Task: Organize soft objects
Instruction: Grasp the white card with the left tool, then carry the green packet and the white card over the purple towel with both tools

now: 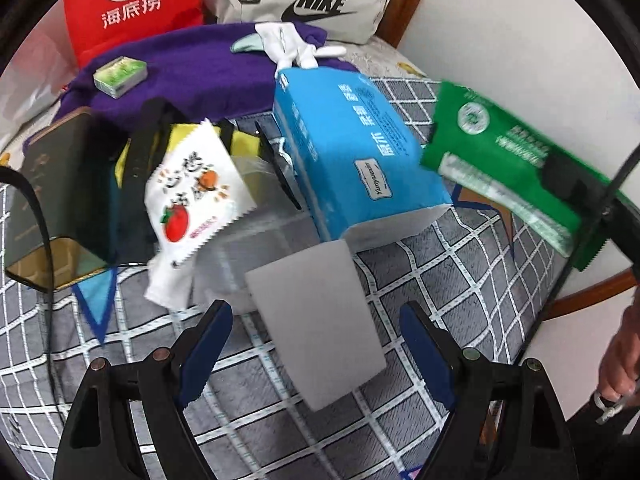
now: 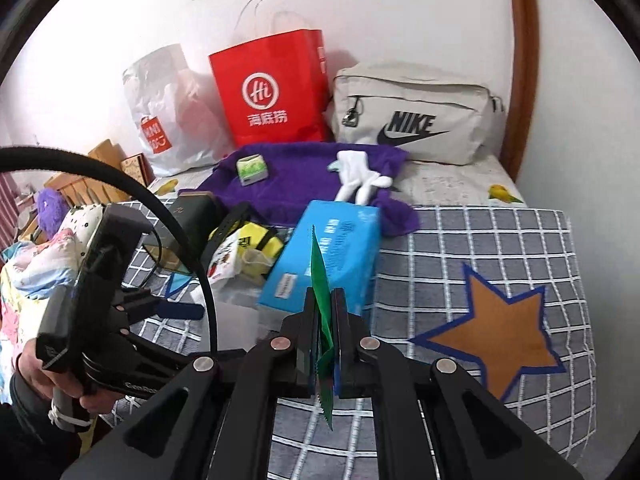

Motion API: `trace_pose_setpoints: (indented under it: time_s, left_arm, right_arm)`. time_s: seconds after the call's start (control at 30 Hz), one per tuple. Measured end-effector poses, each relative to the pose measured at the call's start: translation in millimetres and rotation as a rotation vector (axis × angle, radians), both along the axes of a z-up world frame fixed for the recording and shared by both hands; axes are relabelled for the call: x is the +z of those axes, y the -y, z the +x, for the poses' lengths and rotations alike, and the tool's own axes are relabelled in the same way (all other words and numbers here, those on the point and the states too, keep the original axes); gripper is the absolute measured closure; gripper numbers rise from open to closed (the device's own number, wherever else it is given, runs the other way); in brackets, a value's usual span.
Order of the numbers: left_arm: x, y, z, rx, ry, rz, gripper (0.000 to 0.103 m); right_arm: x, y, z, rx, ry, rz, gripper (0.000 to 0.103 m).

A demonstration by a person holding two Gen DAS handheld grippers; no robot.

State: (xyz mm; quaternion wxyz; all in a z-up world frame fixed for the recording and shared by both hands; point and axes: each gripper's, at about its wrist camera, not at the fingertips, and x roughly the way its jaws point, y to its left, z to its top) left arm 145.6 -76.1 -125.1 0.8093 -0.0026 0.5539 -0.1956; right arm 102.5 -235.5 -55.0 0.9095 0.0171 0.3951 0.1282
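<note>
Bed with grey checked cover (image 2: 460,240), orange star patch (image 2: 496,336) sewn on. Blue tissue pack (image 2: 324,256) lying on the cover as landmark. Just behind it, purple towel (image 2: 296,176); farther behind, red paper bag (image 2: 272,88) and beige Nike bag (image 2: 416,112). Left of it, dark box (image 1: 52,200). In front, white sponge block (image 1: 316,324).

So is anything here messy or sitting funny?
Yes. The blue tissue pack sits tilted, propped on other things instead of lying flat on the bed. A white snack packet leans crookedly beside it in a jumbled pile.
</note>
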Motion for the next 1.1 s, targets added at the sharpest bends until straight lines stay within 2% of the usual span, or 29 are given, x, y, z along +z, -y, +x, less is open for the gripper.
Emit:
trace_pose_setpoints:
  time_s: [0.13,0.17,0.23,0.43,0.67,0.87,1.1]
  left_arm:
    - [-11,13,5,0.022,-0.02,0.041,0.02]
    - [-15,15,6,0.036,-0.029,0.063,0.026]
    - [-20,16,10,0.048,-0.045,0.072,0.046]
    - [-12,0,14,0.072,-0.043,-0.016,0.047]
    - [13,-13,16,0.072,0.034,0.009,0.047]
    - [30,-35,26,0.112,0.065,-0.024,0.047]
    - [52,-54,34,0.135,0.13,-0.006,0.047]
  right_arm:
    - [-2,7,2,-0.006,-0.002,0.0,0.098]
    - [-3,7,2,-0.004,-0.004,0.0,0.098]
    - [-5,8,4,-0.002,-0.011,0.0,0.098]
    - [-6,5,11,0.013,-0.008,0.009,0.098]
    - [0,-6,22,0.048,0.012,0.007,0.098]
    - [3,-15,34,0.065,0.02,0.037,0.098]
    - [9,-28,52,0.092,0.028,0.043,0.098]
